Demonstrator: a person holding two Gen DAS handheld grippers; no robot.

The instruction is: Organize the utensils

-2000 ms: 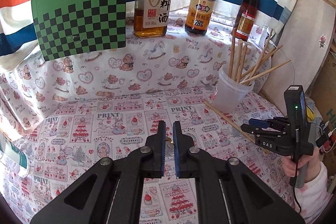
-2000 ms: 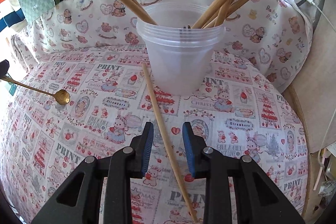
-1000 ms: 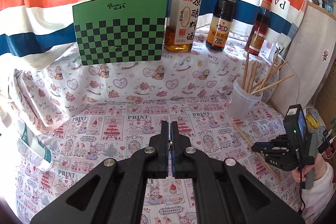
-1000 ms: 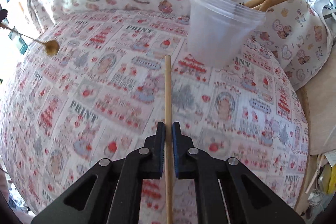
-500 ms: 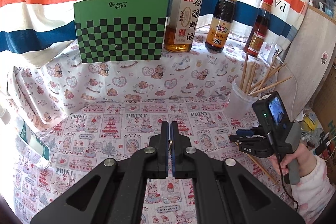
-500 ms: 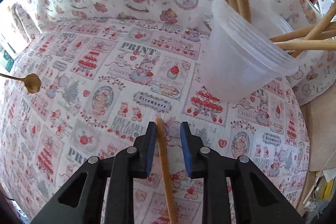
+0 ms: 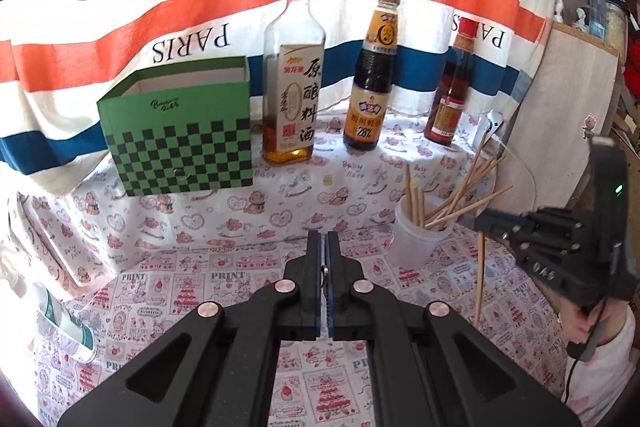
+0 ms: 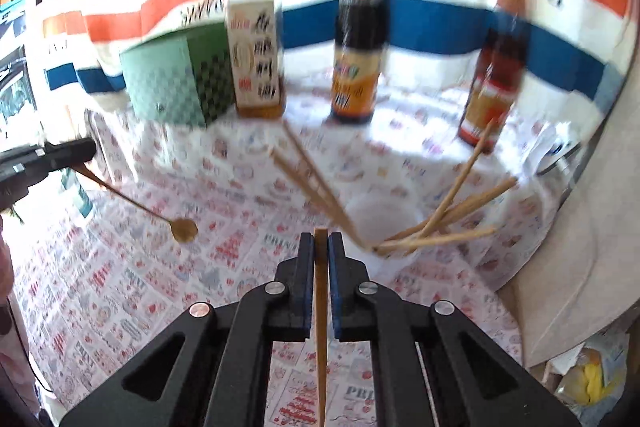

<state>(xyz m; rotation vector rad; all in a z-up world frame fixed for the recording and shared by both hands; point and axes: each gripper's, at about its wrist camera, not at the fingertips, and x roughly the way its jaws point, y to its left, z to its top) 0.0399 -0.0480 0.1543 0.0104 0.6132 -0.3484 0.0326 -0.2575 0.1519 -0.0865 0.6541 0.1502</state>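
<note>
Presently right claw (image 8: 318, 247) grips a chopstick (image 8: 320, 307) near its tip, cup (image 8: 380, 223) just ahead; slip likely. Left claw (image 7: 323, 247) is clamped on a spoon (image 8: 184, 229).

Three sauce bottles (image 7: 372, 75) beside a green checkered box (image 7: 180, 135) — striped cloth (image 7: 120, 7) behind.

printed cloth tabletop (image 7: 192, 291) bare across lower left and centre of left-wrist frame, translucent plastic cup (image 7: 416, 239) of splayed wooden chopsticks (image 7: 460, 195) blocking right of centre, three glass bottles (image 7: 292, 75) and green checkered box (image 7: 180, 135) lining the upper ledge
</note>
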